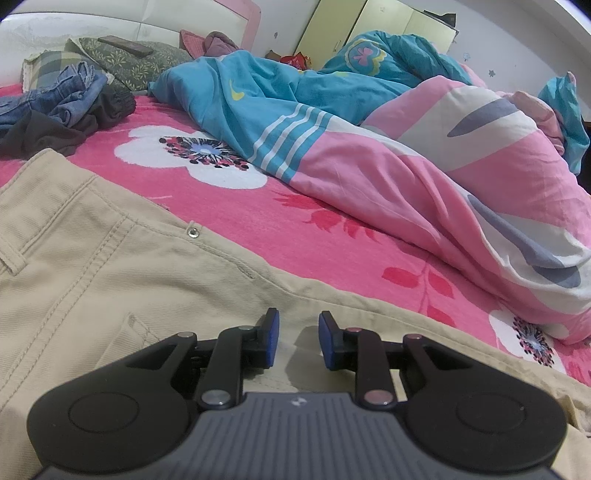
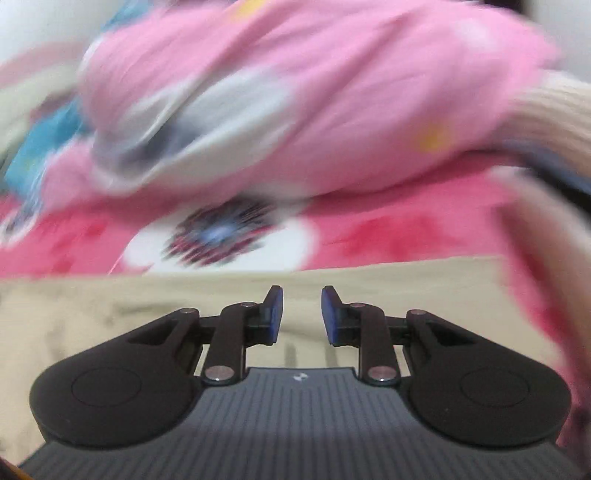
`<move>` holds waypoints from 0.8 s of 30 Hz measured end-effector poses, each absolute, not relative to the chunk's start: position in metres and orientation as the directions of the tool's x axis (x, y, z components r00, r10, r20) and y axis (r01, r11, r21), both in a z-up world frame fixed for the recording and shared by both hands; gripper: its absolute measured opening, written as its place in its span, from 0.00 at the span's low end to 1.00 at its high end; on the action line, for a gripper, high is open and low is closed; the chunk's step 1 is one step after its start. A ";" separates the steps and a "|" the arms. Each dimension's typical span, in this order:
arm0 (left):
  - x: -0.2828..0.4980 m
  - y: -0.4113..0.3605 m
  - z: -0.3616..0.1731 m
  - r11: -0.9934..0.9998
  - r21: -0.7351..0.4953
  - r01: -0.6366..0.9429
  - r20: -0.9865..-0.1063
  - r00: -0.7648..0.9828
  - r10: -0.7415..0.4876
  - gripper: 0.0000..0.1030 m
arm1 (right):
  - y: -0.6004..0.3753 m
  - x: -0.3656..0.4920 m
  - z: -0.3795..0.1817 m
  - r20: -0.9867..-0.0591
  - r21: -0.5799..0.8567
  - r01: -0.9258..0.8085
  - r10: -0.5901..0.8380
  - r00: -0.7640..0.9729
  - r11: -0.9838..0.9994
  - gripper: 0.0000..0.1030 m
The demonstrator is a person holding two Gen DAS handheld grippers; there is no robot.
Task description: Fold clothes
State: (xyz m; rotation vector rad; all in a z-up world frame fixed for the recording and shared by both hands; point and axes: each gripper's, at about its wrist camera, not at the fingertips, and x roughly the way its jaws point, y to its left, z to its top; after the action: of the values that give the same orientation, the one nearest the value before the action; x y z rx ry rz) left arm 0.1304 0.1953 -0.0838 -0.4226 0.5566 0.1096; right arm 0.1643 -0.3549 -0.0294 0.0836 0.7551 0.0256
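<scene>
The bed [image 1: 325, 236] fills the room, covered in a hot-pink sheet printed with big white flowers and red leaves. Heaped across its far side lies a crumpled duvet [image 1: 424, 166], turquoise at one end and pink with grey and white shapes at the other. Spread flat along the near edge is the pair of beige trousers [image 1: 110, 258], the seat side up, with stitched seams, a belt loop and a small metal rivet [image 1: 192, 231] showing at a pocket corner. Up by the white headboard [image 1: 92, 26] sit two pillows, a green leaf-patterned one [image 1: 140, 62] with a dark flat object on top. Just in front of the pillows is a loose pile of blue jeans [image 1: 62, 96] and dark garments [image 1: 40, 134].

The left gripper [image 1: 298, 339] hovers low over the trousers, its blue-padded fingers [image 1: 272, 339] parted with only bare beige cloth seen in the gap; nothing is grasped. The right gripper [image 2: 302, 317] is likewise over the beige cloth [image 2: 110, 306] near its edge, fingers [image 2: 276, 317] released and apart, nothing between them. Its view is heavily smeared, so the duvet beyond is only a pink blur. At its right edge a cream ribbed sleeve [image 2: 550, 110] shows.
</scene>
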 end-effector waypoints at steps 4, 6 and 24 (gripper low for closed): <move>0.130 0.196 -0.084 0.906 -0.368 -0.211 -0.531 0.847 -0.018 0.24 | -0.348 0.229 -0.070 -0.785 0.125 0.066 0.058 0.617 0.990 0.18; 0.130 0.197 -0.084 0.905 -0.368 -0.211 -0.530 0.848 -0.018 0.24 | -0.365 0.248 -0.074 -0.775 0.184 0.144 0.054 0.629 0.972 0.16; 0.131 0.197 -0.084 0.900 -0.383 -0.210 -0.529 0.848 -0.027 0.25 | -0.316 0.126 0.010 -0.607 0.059 0.039 0.005 0.795 0.997 0.34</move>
State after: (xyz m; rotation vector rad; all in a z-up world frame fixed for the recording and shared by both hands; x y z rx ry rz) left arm 0.1309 0.1972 -0.0844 -0.4469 0.5546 0.1000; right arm 0.1264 -0.3159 0.0098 0.0699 0.6522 -0.0185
